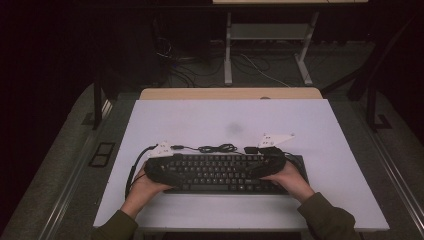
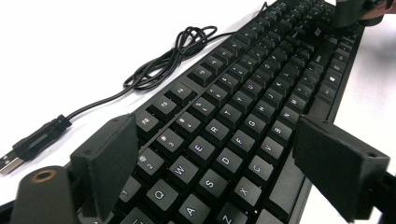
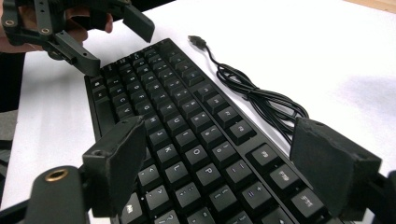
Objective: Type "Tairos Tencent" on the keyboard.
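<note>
A black keyboard (image 1: 220, 172) lies near the front edge of the white table top (image 1: 225, 117). Its thin black cable (image 1: 217, 148) is coiled just behind it, ending in a USB plug (image 2: 11, 161). My left gripper (image 1: 162, 169) hangs open over the keyboard's left end, jaws spread from back edge to front edge above the keys (image 2: 243, 93). Over the right end, my right gripper (image 1: 265, 165) is open the same way above the keys (image 3: 187, 121). The left gripper (image 3: 109, 39) shows far off in the right gripper view, and the cable (image 3: 261, 95) lies beside the keyboard.
A wooden desk edge (image 1: 230, 93) runs behind the white top. Farther back on the dark floor stand white desk legs (image 1: 228, 50) with loose cables (image 1: 260, 70). The person's sleeves come in at the bottom.
</note>
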Demonstrator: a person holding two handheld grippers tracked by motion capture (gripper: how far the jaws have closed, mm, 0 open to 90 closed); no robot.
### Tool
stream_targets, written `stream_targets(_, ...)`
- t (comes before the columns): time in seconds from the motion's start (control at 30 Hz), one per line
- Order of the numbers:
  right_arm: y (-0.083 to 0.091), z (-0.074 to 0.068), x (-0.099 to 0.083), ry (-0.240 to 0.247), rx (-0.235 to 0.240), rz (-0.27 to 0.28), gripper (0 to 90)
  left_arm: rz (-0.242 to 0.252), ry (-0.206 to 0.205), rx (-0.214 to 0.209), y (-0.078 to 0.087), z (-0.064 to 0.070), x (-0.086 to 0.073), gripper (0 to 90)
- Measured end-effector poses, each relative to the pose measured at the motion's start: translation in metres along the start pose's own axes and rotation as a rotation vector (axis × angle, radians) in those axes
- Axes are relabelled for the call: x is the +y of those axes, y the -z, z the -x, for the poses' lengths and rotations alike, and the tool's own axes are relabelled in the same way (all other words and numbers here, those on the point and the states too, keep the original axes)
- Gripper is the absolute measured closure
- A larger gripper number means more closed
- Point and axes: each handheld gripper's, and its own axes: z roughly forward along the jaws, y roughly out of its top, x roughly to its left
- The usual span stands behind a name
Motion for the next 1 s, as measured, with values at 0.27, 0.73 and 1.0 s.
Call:
stream_targets(0.27, -0.007, -0.001, 0.006, -0.002, 0.016, -0.009, 18.1, 0.002, -0.002, 0.009, -0.002, 0.001, 0.000, 6.4)
stream_targets(0.73, -0.020, 0.000, 0.012, -0.002, 0.064, -0.047, 51.9, 0.010, -0.004, 0.011, -0.004, 0.001, 0.000, 0.0)
stream_targets(1.0, -0.031, -0.002, 0.013, 0.010, 0.083, -0.092, 72.7, 0.005, -0.012, 0.007, -0.006, 0.002, -0.001, 0.0)
